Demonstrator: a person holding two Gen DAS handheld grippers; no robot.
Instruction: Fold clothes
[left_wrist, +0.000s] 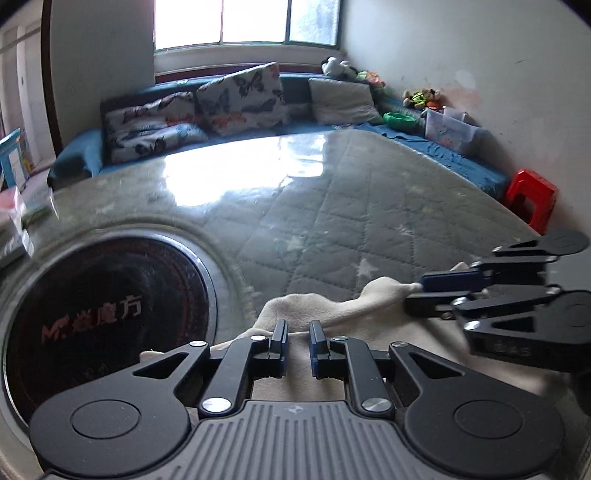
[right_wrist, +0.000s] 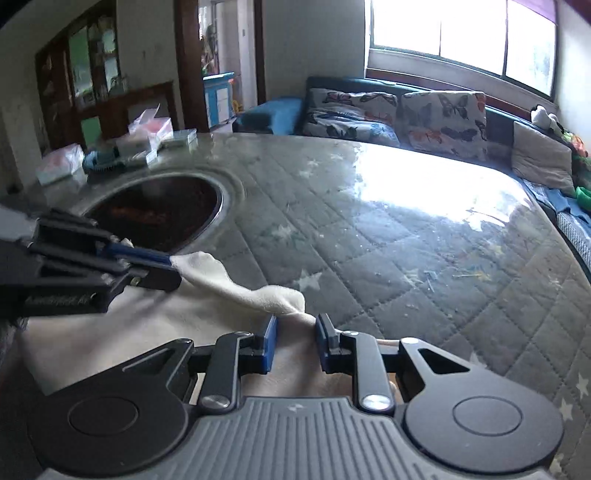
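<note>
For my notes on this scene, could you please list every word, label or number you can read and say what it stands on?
"Mr. 焱魔方": red print on the round dark cooktop set in the table; the Mr. and first character are uncertain.
Embossed mark on the right gripper's body: too blurred to read.
Nothing else legible.

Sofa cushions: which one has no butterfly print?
The plain grey cushion, rightmost on the sofa. The other cushions carry butterflies.

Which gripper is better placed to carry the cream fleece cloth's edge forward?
Probably the right gripper: it pinches the cream fleece cloth with quilted grey table ahead; the left gripper faces the dark round hob inset.
</note>
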